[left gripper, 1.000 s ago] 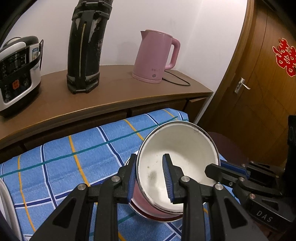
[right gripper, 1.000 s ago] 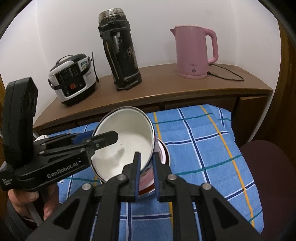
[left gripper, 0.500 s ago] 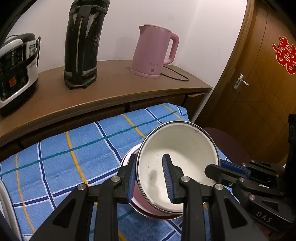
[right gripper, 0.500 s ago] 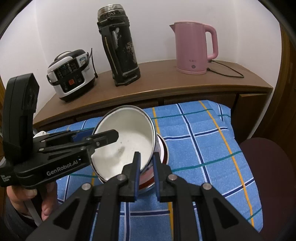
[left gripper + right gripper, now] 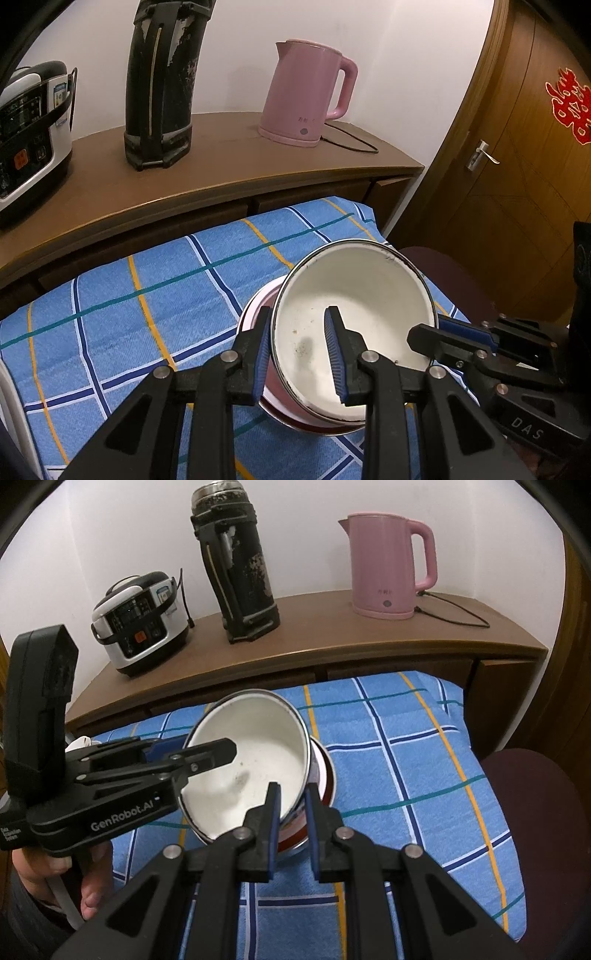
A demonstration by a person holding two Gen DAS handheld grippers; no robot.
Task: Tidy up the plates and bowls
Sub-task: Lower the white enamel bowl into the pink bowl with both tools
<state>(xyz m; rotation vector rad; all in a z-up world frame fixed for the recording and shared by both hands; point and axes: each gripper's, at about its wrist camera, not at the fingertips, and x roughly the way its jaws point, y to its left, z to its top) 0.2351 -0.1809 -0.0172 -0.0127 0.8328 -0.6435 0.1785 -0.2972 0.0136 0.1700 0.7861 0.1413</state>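
Note:
A white enamel bowl with a dark rim is held tilted over a pink-and-red bowl that rests on the blue checked cloth. My left gripper is shut on the white bowl's near-left rim, one finger inside, one outside. My right gripper is shut on the opposite rim of the white bowl. The lower bowl shows only as a pink and red edge under it. Each gripper appears in the other's view, the right one and the left one.
A wooden counter behind the cloth carries a rice cooker, a tall black flask and a pink kettle with a cord. A dark red stool stands at the right. A wooden door is beyond.
Both grippers with the white bowl have shifted slightly; the counter items sit a little further right in the left view. The grip on the bowl is unchanged.

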